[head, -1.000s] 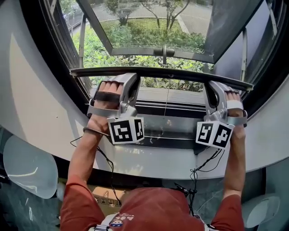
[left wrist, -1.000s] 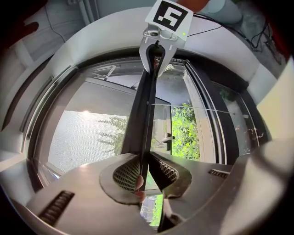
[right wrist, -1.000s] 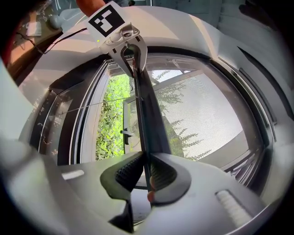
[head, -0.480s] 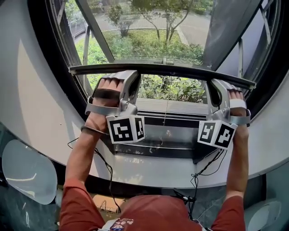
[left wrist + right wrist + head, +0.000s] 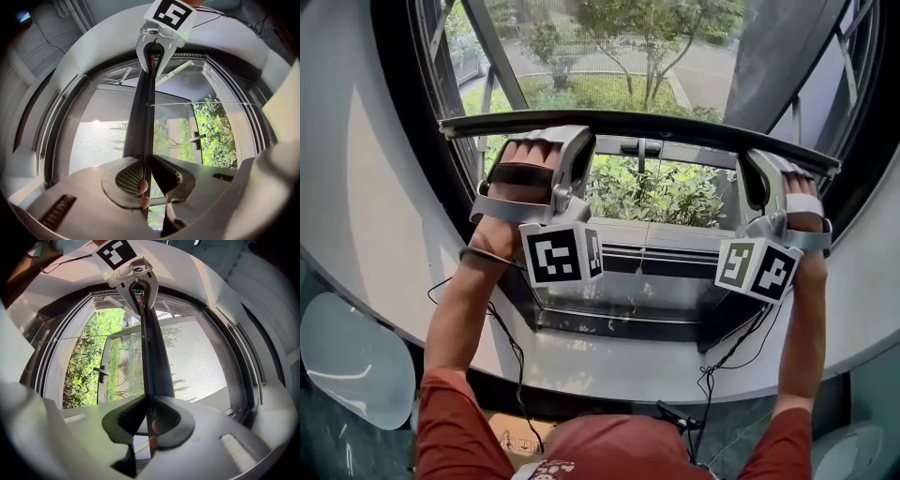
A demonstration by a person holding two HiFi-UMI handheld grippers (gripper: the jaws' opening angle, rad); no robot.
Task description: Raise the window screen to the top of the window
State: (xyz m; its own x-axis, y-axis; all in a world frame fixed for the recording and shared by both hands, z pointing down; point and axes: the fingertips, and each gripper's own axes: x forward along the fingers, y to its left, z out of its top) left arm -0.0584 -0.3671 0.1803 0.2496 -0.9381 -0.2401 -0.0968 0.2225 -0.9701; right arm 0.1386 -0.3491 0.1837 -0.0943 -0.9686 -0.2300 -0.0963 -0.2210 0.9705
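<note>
Both arms are up at the window. The left gripper [image 5: 570, 141] is clamped on the window screen's dark bottom bar [image 5: 666, 127] near its left end, and the right gripper [image 5: 757, 173] is clenched on that bar near its right end. The bar spans the opening, well above the sill [image 5: 619, 323]. Beyond the glass are sunlit green shrubs [image 5: 661, 192].

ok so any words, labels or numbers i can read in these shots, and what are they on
No word or number reads clearly in any view.
left marker cube: black-and-white square patterns only, no letters.
right marker cube: the same, patterns only.
cardboard box below the sill: small printed symbols, too small to read.
red clothing: a bit of print at the bottom edge, cut off and unreadable.
</note>
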